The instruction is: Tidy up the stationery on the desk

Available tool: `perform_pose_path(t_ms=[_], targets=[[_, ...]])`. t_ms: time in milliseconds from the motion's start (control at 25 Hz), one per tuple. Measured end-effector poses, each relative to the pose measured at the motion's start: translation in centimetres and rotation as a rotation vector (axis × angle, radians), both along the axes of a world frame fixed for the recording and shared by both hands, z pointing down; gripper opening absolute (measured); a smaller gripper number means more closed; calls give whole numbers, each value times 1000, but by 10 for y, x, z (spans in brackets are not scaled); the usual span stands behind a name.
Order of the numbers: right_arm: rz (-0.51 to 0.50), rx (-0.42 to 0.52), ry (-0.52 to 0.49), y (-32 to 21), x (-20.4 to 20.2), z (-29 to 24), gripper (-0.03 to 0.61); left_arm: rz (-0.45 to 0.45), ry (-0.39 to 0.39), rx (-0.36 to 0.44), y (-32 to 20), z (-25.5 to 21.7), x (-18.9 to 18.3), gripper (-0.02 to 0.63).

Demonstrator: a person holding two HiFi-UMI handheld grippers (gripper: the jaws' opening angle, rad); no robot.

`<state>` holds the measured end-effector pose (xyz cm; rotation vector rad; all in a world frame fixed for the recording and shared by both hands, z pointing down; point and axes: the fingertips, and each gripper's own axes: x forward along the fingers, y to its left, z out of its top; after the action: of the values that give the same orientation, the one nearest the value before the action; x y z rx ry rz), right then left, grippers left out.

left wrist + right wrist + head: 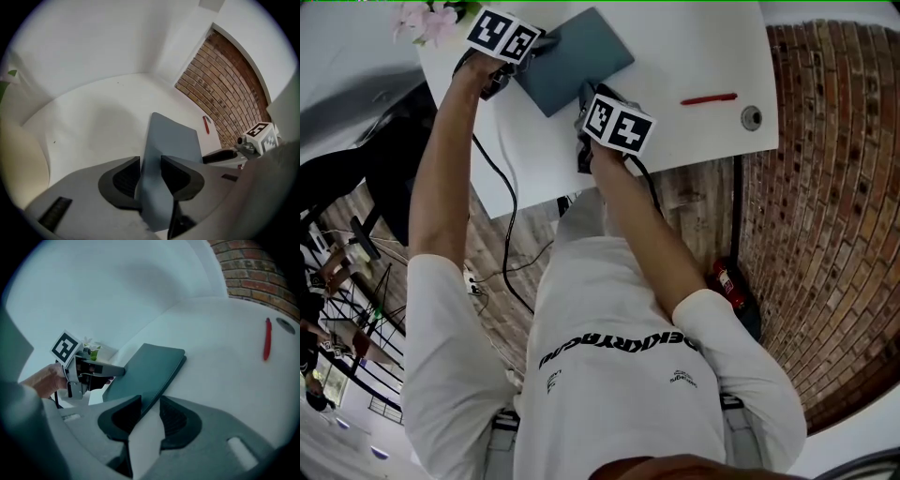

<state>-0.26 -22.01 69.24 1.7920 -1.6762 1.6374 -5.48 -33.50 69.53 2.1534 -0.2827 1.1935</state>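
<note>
A blue-grey notebook (577, 56) is over the white desk (694, 47), held from two sides. My left gripper (528, 58) is shut on its left corner; in the left gripper view the notebook (171, 140) stands edge-on between the pads of that gripper (150, 176). My right gripper (586, 96) is shut on the near edge. In the right gripper view the notebook (152, 366) slopes away from that gripper (150, 416), with its pale underside showing between the pads. A red pen (708, 97) lies to the right of the notebook.
A round grommet (752, 117) sits near the desk's right front corner, past the pen. Pink flowers (427, 19) stand at the desk's far left. Brick flooring (834, 234) lies beyond the desk's right edge. Cables (502, 225) hang below the front edge.
</note>
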Motion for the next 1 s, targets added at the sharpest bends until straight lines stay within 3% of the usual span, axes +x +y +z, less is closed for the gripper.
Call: perform_pose_path(t_ms=[240, 520, 680, 1000], targets=[[-3, -16, 10, 0, 2, 1, 98, 23, -11, -5, 7, -1, 2, 133], [-39, -20, 8, 1, 3, 1, 83, -21, -25, -1, 12, -2, 0, 129], [-70, -33, 3, 2, 6, 0, 84, -74, -36, 11, 18, -4, -3, 127], [-207, -27, 96, 0, 19, -4, 83, -233, -20, 7, 35, -6, -10, 127]])
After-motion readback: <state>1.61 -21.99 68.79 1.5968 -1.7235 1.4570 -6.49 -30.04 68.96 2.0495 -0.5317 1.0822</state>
